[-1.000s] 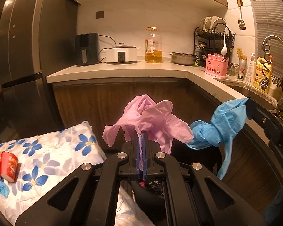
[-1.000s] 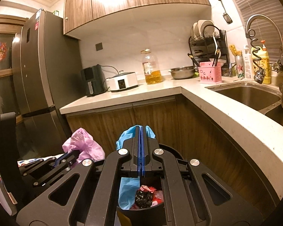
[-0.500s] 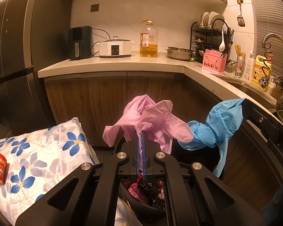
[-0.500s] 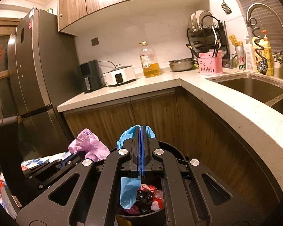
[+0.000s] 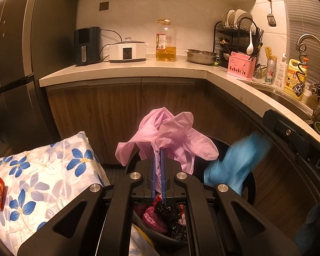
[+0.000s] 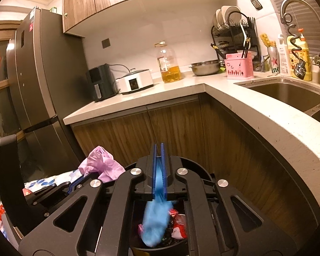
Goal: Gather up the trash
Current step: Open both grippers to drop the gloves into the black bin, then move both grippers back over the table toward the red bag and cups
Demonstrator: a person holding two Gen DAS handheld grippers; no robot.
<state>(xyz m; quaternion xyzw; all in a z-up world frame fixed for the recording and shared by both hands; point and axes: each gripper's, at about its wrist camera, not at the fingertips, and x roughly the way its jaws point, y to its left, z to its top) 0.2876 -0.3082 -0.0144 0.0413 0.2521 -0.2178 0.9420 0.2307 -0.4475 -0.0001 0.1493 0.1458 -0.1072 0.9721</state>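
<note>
bin (image 6: 194,166) below both | left hand-held gripper (image 5: 158,155) clamped on pink glove (image 5: 170,136) | right hand-held gripper (image 6: 159,149) just opening, blue glove (image 6: 156,215) blurred between its jaws | floral cushion (image 5: 42,170) left

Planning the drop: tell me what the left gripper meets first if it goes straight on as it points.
Probably the rim of the round black trash bin, just beyond the left gripper and its crumpled pink plastic glove; depth is unclear.

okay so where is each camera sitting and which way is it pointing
Left wrist: on the left gripper, looking along its fingers over the bin to the counter; it pinches a pink glove.
Right wrist: on the right gripper, facing the same corner; its jaws have just been opening, and the blue glove blurs between them.
Shared: bin, both gloves, counter, oil bottle.
</note>
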